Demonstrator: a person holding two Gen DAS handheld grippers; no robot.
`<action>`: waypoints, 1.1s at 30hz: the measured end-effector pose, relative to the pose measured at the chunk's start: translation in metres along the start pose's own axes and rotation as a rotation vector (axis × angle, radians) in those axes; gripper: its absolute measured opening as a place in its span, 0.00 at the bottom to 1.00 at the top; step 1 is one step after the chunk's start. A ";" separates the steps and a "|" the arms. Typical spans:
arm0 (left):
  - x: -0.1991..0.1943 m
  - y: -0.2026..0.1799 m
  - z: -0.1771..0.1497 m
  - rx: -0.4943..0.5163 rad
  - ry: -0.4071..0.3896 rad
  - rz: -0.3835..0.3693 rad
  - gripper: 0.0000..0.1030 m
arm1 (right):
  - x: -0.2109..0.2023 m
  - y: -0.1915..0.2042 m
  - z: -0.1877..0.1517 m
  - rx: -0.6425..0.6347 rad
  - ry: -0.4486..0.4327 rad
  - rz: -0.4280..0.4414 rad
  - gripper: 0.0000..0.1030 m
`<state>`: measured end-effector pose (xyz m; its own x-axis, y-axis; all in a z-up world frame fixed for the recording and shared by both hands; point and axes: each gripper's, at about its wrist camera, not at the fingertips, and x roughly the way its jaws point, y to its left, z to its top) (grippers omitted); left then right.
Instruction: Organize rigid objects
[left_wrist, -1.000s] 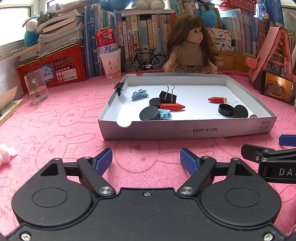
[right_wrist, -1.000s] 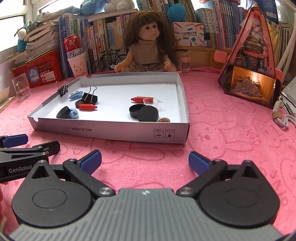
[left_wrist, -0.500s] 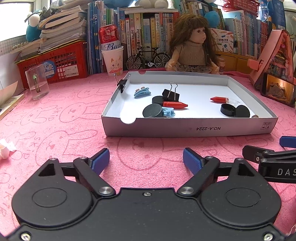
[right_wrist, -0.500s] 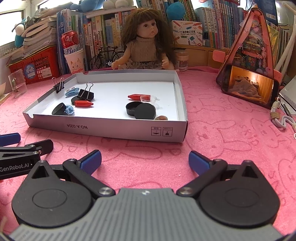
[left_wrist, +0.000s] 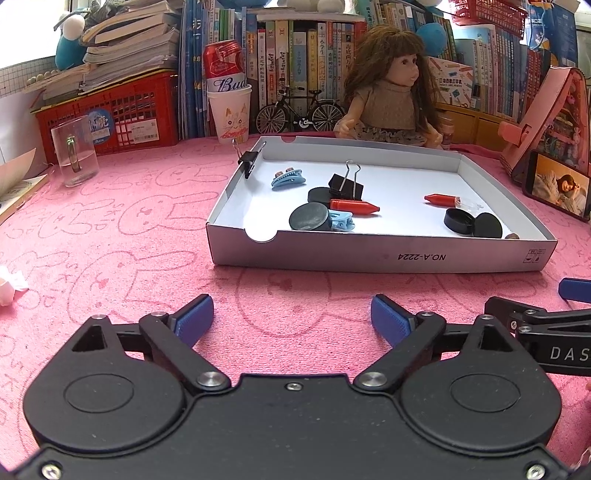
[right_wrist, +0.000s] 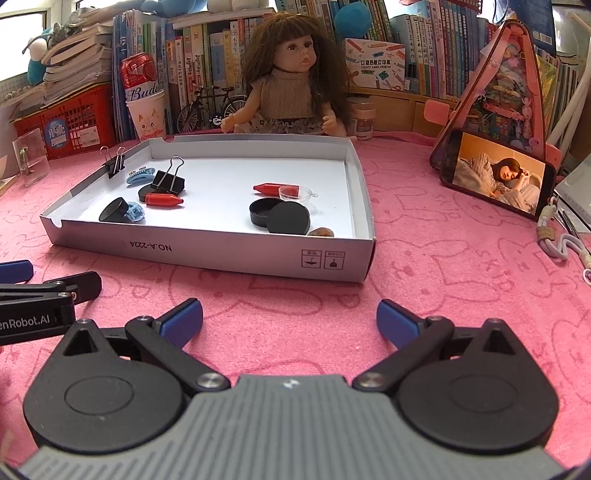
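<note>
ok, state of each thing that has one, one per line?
left gripper: open, jaws just been opening, nothing between them
right gripper: open, empty
binder clip on tray wall: clamped on the rim
large binder clip: loose, handles up
black round box: open, lid leaning on it
phone: screen on
glass mug: upright

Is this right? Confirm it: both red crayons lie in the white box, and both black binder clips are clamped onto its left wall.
Not quite. Both red crayons lie in the white box, but only the smaller binder clip is clamped on the left wall. The larger binder clip lies on the box floor, as the right wrist view shows.
</note>
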<state>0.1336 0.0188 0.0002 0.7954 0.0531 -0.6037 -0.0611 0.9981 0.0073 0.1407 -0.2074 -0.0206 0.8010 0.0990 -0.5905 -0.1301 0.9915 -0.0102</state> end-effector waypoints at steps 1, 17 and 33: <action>0.000 0.000 0.000 0.002 0.001 0.000 0.91 | 0.000 0.000 0.000 -0.002 0.001 -0.001 1.00; 0.005 -0.001 0.001 0.003 0.017 -0.008 1.00 | 0.001 0.000 0.000 -0.007 0.004 -0.005 1.00; 0.007 -0.003 0.003 -0.014 0.016 0.016 1.00 | 0.001 0.000 0.000 -0.007 0.005 -0.005 1.00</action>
<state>0.1414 0.0158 -0.0018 0.7843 0.0682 -0.6166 -0.0819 0.9966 0.0060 0.1412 -0.2069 -0.0209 0.7989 0.0937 -0.5941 -0.1303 0.9913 -0.0189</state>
